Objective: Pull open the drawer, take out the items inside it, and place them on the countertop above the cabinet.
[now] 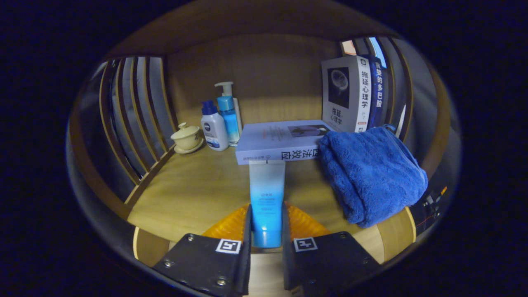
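The gripper (pixel 266 231) pinches a blue tube (pixel 267 198) between both fingers; the tube's lower end is hidden between them, and its far end nearly meets a flat book (pixel 280 142) lying at twelve o'clock on the wooden countertop (pixel 194 194). A folded blue towel (pixel 371 173) at two o'clock covers the book's right corner and hangs over the countertop's edge. Behind the towel stand upright books (pixel 350 93), the rearmost mostly hidden. At ten o'clock stand a small lidded cup (pixel 187 137), a white bottle (pixel 213 128) and a pump bottle (pixel 228 111), partly overlapping.
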`<state>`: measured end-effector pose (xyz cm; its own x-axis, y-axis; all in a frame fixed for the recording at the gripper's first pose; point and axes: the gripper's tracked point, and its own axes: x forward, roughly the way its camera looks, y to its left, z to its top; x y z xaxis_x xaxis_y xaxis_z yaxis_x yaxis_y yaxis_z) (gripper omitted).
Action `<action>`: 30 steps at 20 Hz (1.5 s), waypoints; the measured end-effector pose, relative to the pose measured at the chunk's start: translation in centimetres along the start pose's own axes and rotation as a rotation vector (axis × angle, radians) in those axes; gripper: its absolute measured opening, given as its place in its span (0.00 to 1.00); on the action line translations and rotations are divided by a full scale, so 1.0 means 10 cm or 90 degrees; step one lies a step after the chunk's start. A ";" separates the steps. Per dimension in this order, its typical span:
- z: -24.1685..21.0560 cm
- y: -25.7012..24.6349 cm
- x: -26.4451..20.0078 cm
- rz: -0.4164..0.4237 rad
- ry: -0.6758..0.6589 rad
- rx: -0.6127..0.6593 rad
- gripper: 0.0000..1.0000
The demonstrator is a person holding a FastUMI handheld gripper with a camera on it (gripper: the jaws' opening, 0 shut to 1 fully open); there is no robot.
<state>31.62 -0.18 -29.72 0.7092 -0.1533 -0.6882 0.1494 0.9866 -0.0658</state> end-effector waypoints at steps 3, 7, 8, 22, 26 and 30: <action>0.01 0.03 0.07 -0.007 -0.019 -0.007 0.32; 0.00 0.06 0.14 -0.010 -0.039 -0.015 0.32; 0.00 0.06 0.17 -0.010 -0.043 -0.013 0.32; -0.02 0.05 0.19 -0.010 -0.110 -0.003 0.38; -0.01 0.06 0.19 -0.010 -0.115 0.002 0.41; 0.02 0.20 0.14 0.033 -0.114 0.025 0.70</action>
<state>33.02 1.55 -30.68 0.8275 -0.1132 -0.5500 0.1334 0.9911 -0.0033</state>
